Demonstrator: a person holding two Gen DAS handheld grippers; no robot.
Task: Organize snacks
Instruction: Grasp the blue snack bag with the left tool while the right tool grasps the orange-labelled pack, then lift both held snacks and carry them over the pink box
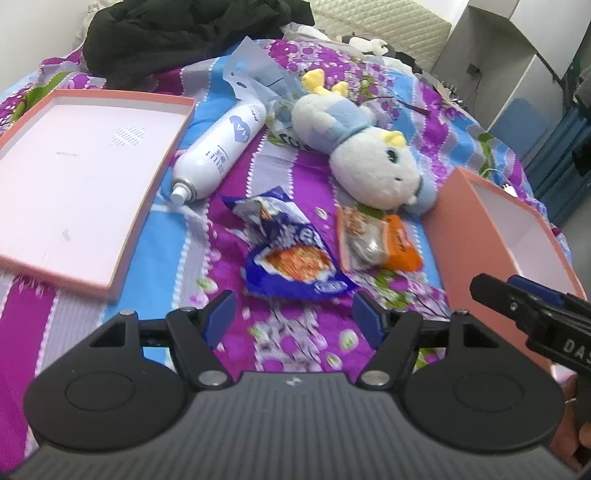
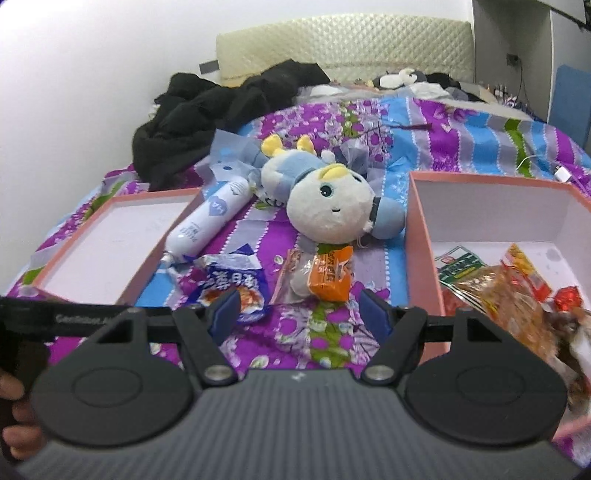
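A crumpled blue snack bag point(image 1: 295, 254) point(image 2: 229, 284) lies on the flowered bedspread, and an orange-and-clear snack packet point(image 1: 380, 240) point(image 2: 321, 277) lies just right of it. My left gripper point(image 1: 293, 314) hovers open just short of the blue bag, with nothing between its fingers. My right gripper point(image 2: 299, 310) is open too, empty, just short of the orange packet; its tip shows at the right edge of the left wrist view point(image 1: 517, 302). A pink box point(image 1: 465, 229) point(image 2: 421, 240) on the right holds several snack packets point(image 2: 498, 291).
The box's pink lid point(image 1: 74, 184) point(image 2: 110, 236) lies upturned on the left. A white spray bottle point(image 1: 218, 147) point(image 2: 210, 218) and a plush toy point(image 1: 369, 155) point(image 2: 328, 203) lie behind the snacks. Black clothes point(image 1: 177, 33) are heaped at the bed's far left.
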